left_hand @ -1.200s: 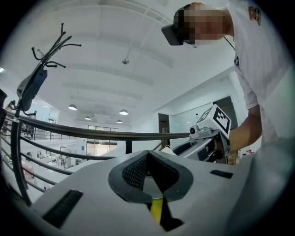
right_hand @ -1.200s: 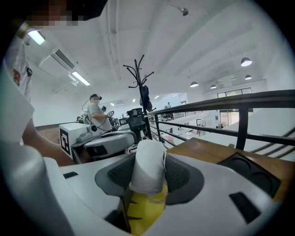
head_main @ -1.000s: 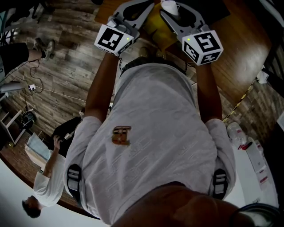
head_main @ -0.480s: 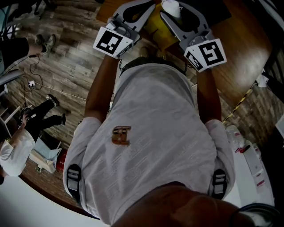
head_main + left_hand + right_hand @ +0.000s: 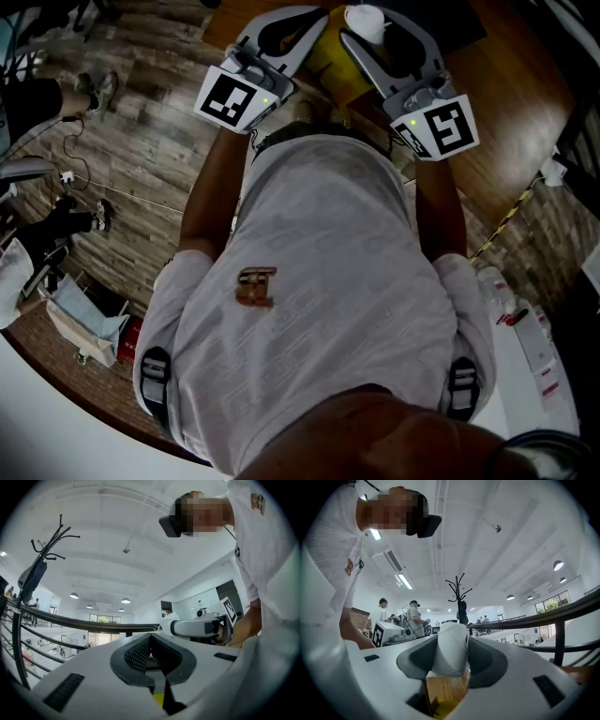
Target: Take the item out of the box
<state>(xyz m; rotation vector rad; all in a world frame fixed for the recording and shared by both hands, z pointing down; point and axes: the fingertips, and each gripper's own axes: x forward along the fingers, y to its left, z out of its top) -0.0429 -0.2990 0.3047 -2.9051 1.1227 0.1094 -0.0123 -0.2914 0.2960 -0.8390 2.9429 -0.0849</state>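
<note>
A white rounded item sits between the pads of my right gripper, which is shut on it and held level above the yellow box. Brown card and a yellow part of the box show under the item. My left gripper is beside it on the left, its dark pads closed together with nothing between them. From the left gripper view, the right gripper's body shows with a hand behind it. The box's inside is hidden.
The box stands on a brown wooden table near its edge. Plank floor lies to the left, with cables and a person's legs. A white bench with bottles is at the right. A railing and a coat rack stand beyond.
Both grippers have risen a little. The right one has turned, with the white item still held. A person on the floor at the left has moved off toward the frame's edge.
</note>
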